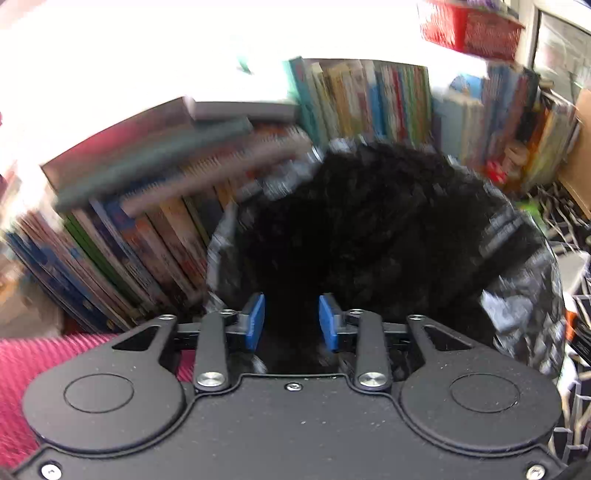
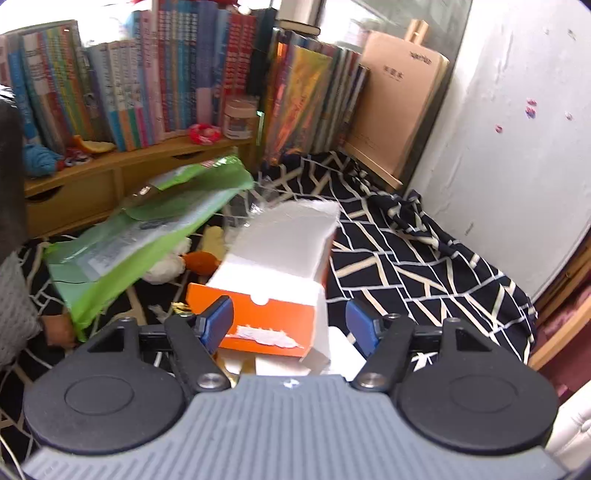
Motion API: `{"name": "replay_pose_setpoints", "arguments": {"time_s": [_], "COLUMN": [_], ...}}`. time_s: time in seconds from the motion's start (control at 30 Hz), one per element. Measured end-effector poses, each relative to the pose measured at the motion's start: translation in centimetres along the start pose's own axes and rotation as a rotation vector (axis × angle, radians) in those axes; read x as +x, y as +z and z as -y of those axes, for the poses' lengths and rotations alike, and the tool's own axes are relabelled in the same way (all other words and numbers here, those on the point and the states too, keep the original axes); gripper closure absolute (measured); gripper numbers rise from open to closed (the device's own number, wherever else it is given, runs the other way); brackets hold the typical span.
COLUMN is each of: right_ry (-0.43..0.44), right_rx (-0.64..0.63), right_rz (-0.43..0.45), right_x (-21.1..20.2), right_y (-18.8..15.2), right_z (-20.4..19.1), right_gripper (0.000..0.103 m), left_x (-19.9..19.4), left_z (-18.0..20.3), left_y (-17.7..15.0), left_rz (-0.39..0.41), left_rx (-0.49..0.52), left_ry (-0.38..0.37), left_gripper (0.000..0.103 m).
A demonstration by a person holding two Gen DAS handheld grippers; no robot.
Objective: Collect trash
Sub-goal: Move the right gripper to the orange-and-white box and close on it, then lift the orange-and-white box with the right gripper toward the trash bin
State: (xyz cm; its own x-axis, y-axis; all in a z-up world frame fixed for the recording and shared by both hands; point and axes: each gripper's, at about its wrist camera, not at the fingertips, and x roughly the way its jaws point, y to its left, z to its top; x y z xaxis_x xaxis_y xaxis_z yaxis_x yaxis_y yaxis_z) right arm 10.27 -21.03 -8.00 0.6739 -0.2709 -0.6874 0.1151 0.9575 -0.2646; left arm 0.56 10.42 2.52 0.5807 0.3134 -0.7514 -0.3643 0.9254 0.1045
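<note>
Left gripper points down into the mouth of a black trash bag; blue pads stand apart with only the dark bag interior between them, nothing gripped, jaws released. Bag rim shows grey crinkled plastic on the right side. Behind the bag, rows of books, some stacked flat on top at left, whole view blurred. Pink knitted fabric at lower left, red basket top right. Right gripper hangs over an orange-and-white cardboard box lying open on a black cloth with a white line pattern; jaws wide, the left pad overlaps the box's orange front edge, right pad clear of the box, so not clamped on it. Whether the left pad actually touches the box, cannot tell. Green plastic wrapper lies tilted just left of the box, its lower corner near a hand with a grey sleeve. Small plush toy, white with orange, between the wrapper and the box. Wooden shelf with books and a small jar behind; brown board leans against the wall.
</note>
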Motion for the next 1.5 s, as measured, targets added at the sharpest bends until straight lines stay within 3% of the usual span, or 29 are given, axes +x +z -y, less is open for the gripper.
{"name": "replay_pose_setpoints", "arguments": {"time_s": [0.13, 0.2, 0.27, 0.37, 0.4, 0.57, 0.63, 0.8, 0.9, 0.97, 1.03, 1.2, 1.33, 1.5], "right_ry": [0.013, 0.024, 0.036, 0.052, 0.056, 0.021, 0.006, 0.028, 0.030, 0.044, 0.052, 0.056, 0.070, 0.099], "right_rx": [0.006, -0.006, -0.023, -0.041, -0.042, -0.021, 0.016, 0.075, 0.091, 0.029, -0.019, 0.018, 0.058, 0.113], "right_rz": [0.004, 0.020, 0.030, 0.028, 0.018, -0.083, -0.127, -0.166, -0.084, -0.016, -0.023, -0.111, -0.125, -0.124], "right_x": [0.2, 0.0, -0.2, -0.1, 0.1, 2.3, 3.2, 4.4, 4.3, 4.1, 4.3, 5.0, 5.4, 5.3], "right_y": [-0.2, -0.2, -0.1, 0.0, 0.0, -0.3, -0.4, -0.8, -1.3, -1.7, -1.8, -1.8, -1.9, -1.8], "right_z": [-0.1, -0.5, -1.0, -1.4, -1.4, -0.6, 0.1, 1.4, 1.4, 1.1, 0.9, 1.6, 2.4, 3.0], "right_gripper": [0.022, 0.021, 0.020, 0.020, 0.020, 0.045, 0.048, 0.045, 0.034, 0.024, 0.016, 0.015, 0.016, 0.024], "left_x": [-0.5, 0.3, 1.1, 2.2, 2.8, 4.3, 4.3, 4.6, 4.5, 4.5, 4.5, 4.5, 4.6, 4.6], "left_z": [-1.4, -1.7, -2.1, -2.5, -2.6, -3.0, -3.1, -2.7, -2.7, -2.6, -2.5, -2.6, -2.6, -2.5], "left_y": [0.3, 0.5, 0.7, 0.9, 0.7, -0.3, -0.3, -0.3, -0.4, -0.4, -0.4, -0.4, -0.4, -0.4], "left_rz": [0.111, 0.083, 0.043, -0.034, -0.072, -0.147, -0.149, -0.155, -0.154, -0.152, -0.151, -0.152, -0.150, -0.147], "left_rx": [-0.057, -0.061, -0.082, -0.099, -0.116, -0.140, -0.139, -0.105, -0.102, -0.095, -0.087, -0.084, -0.077, -0.074], "left_ry": [0.087, 0.113, 0.102, 0.052, 0.020, 0.023, 0.026, 0.041, 0.045, 0.047, 0.052, 0.055, 0.058, 0.061], "left_gripper": [0.045, 0.045, 0.048, 0.061, 0.074, 0.085, 0.087, 0.088, 0.088, 0.088, 0.088, 0.088, 0.088, 0.088]}}
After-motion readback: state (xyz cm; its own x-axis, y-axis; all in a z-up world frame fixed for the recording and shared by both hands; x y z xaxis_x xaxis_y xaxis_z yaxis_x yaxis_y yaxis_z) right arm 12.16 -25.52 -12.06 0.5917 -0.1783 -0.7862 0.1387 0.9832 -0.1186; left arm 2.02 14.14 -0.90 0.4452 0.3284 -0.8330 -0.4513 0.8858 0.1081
